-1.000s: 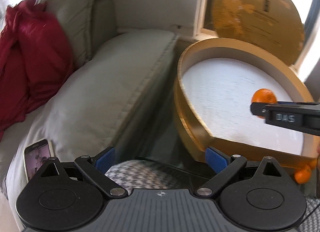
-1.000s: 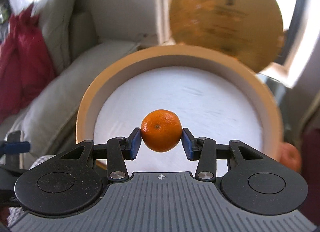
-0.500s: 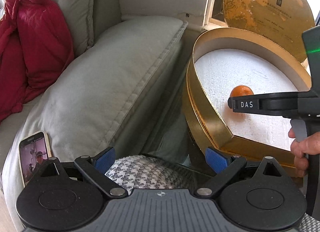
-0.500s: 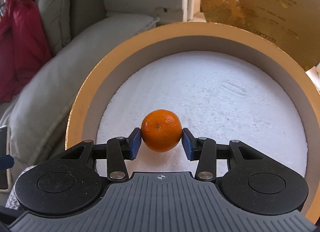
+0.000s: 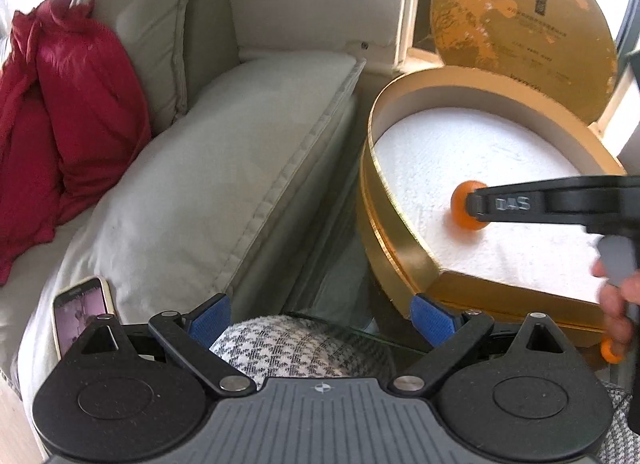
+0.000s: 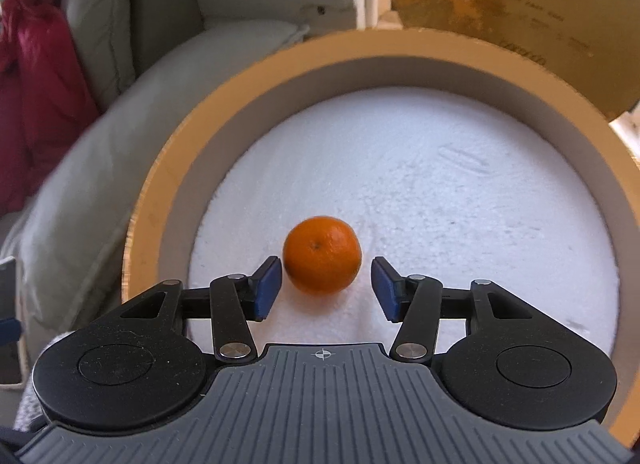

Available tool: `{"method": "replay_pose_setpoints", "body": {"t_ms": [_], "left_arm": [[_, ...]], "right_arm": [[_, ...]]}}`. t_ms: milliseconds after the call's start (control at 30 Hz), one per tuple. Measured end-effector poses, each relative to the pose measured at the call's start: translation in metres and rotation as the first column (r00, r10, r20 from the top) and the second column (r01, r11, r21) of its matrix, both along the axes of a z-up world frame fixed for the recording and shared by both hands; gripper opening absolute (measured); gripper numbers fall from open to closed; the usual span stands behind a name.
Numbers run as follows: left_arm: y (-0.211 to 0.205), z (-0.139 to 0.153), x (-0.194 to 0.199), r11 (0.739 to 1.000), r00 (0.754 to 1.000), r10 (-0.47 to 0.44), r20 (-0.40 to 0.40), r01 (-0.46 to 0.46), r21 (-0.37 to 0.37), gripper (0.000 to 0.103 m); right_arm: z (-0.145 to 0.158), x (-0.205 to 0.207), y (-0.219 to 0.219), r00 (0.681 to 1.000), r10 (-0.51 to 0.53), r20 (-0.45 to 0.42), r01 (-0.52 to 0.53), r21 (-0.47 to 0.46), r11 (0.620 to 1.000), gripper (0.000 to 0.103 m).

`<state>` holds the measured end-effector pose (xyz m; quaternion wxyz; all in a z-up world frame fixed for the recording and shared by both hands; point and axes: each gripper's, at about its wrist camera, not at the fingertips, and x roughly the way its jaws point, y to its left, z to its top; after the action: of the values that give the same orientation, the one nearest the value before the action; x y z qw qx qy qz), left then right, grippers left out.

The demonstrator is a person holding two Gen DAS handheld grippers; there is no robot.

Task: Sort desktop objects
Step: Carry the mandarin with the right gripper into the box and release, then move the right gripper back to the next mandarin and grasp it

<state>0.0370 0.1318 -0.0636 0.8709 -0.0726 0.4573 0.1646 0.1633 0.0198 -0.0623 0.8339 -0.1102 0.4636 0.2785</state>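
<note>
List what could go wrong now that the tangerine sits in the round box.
1. The tangerine lies free on the flat white foam, between the just-opened pads of the right tool. Pulling back crookedly may nudge it so it rolls.
2. The left pad looks almost against the fruit, so it might drag it.
3. The gold box has a raised wall; a low retreat could catch the rim near the tool.

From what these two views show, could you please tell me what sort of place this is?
Most likely a home living room: a cream upholstered sofa with a red padded jacket on it, a smartphone on the cushion, and a round gold gift box beside a window.
</note>
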Motion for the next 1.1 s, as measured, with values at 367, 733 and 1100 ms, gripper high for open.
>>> {"method": "replay_pose_setpoints", "body": {"t_ms": [367,733,1100], "left_arm": [[-0.050,0.023,-0.021,0.993,0.991,-0.116,0.062,0.113,0.041,0.100],[-0.099,0.015,-0.023,0.962,0.965,-0.262,0.016,0.260,0.079,0.102],[-0.132,0.003,-0.015,0.932,0.938,-0.343,-0.054,0.347,0.109,0.102]], "right_arm": [[0.070,-0.076,-0.104,0.994,-0.100,0.052,0.093,0.114,0.989,0.070],[0.061,-0.131,-0.212,0.959,-0.276,0.061,0.268,0.107,0.957,0.070],[0.036,-0.125,-0.252,0.927,-0.375,0.015,0.371,0.116,0.922,0.069]]}}
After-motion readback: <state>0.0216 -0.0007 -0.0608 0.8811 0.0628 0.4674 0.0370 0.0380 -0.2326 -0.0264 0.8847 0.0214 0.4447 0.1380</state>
